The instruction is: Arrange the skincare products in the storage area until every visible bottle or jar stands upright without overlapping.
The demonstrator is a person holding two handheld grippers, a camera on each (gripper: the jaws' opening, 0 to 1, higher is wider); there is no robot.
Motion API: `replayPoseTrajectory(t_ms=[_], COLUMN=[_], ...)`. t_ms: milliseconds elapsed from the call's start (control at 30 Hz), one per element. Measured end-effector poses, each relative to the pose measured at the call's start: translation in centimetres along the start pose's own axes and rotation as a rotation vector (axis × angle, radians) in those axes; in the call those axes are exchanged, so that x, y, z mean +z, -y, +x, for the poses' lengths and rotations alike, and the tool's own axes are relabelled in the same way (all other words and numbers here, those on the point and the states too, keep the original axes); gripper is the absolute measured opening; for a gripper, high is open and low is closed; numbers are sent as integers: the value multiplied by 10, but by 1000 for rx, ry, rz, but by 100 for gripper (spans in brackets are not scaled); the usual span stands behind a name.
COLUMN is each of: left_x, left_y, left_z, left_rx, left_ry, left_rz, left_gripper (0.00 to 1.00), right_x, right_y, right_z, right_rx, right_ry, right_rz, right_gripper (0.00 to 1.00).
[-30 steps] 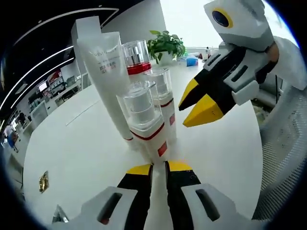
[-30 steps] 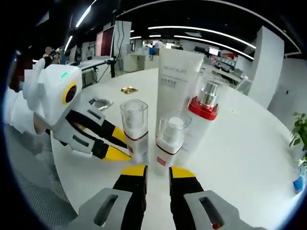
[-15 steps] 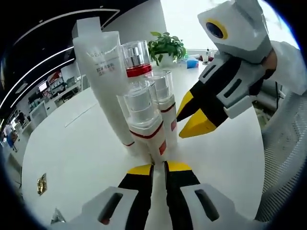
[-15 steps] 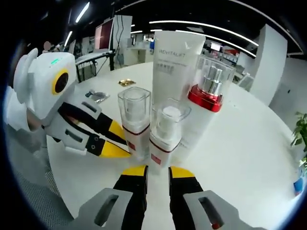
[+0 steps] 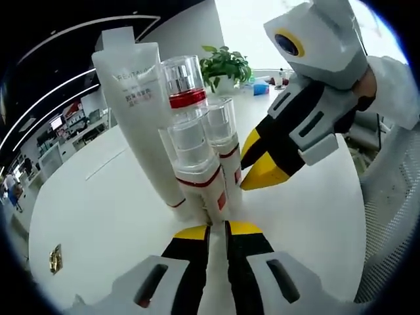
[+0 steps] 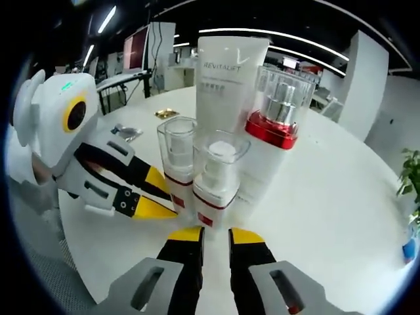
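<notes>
Four skincare products stand upright in a tight cluster on the white table (image 5: 98,197). They are a tall white tube (image 5: 139,125) (image 6: 226,75), a bottle with a red collar and clear cap (image 5: 182,82) (image 6: 279,102), and two small pump bottles with clear caps and red bands. One small bottle (image 5: 195,164) (image 6: 176,161) stands just ahead of my left gripper (image 5: 217,230), which is shut and empty. The other small bottle (image 5: 222,138) (image 6: 215,177) stands just ahead of my right gripper (image 6: 214,234), also shut and empty. The right gripper (image 5: 246,167) and the left gripper (image 6: 172,202) each point at the bottles' bases.
A potted plant (image 5: 226,62) and a small blue item (image 5: 261,84) stand at the far edge of the round table. A small gold packet (image 6: 167,113) and a silver packet (image 6: 126,132) lie on the table. A mesh chair (image 5: 390,216) is beside the table.
Both grippers have moved closer to the bottle cluster, so the products loom larger in both views. The products themselves stand as before.
</notes>
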State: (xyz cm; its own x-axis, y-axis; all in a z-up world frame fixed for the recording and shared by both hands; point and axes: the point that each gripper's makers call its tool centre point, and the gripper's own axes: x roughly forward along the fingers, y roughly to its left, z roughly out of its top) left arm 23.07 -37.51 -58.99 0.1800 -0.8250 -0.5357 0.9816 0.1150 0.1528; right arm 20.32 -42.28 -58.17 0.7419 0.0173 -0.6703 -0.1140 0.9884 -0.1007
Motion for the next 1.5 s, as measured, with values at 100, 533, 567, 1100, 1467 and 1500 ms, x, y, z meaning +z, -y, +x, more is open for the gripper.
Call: replayPoseTrajectory(t_ms=[100, 533, 567, 1100, 1467, 1500], left_x=[1, 0, -1, 2, 1, 2], left_y=[1, -1, -2, -2, -2, -2], left_z=[1, 3, 3, 5, 6, 5], left_rx=[-8, -16, -12, -10, -14, -14], left_ry=[3, -4, -5, -3, -4, -1], left_rz=[10, 16, 15, 19, 19, 16], left_gripper=[10, 10, 10, 9, 8, 8], right_x=[-1, 0, 0, 1, 3, 3], right_y=[-1, -3, -3, -3, -2, -2], right_z=[1, 4, 4, 5, 5, 5], right_rx=[3, -3, -4, -5, -14, -16], right_ry=[1, 2, 1, 13, 22, 24], right_rz=[-3, -20, -23, -16, -9, -9], right_gripper=[6, 4, 4, 3, 3, 2])
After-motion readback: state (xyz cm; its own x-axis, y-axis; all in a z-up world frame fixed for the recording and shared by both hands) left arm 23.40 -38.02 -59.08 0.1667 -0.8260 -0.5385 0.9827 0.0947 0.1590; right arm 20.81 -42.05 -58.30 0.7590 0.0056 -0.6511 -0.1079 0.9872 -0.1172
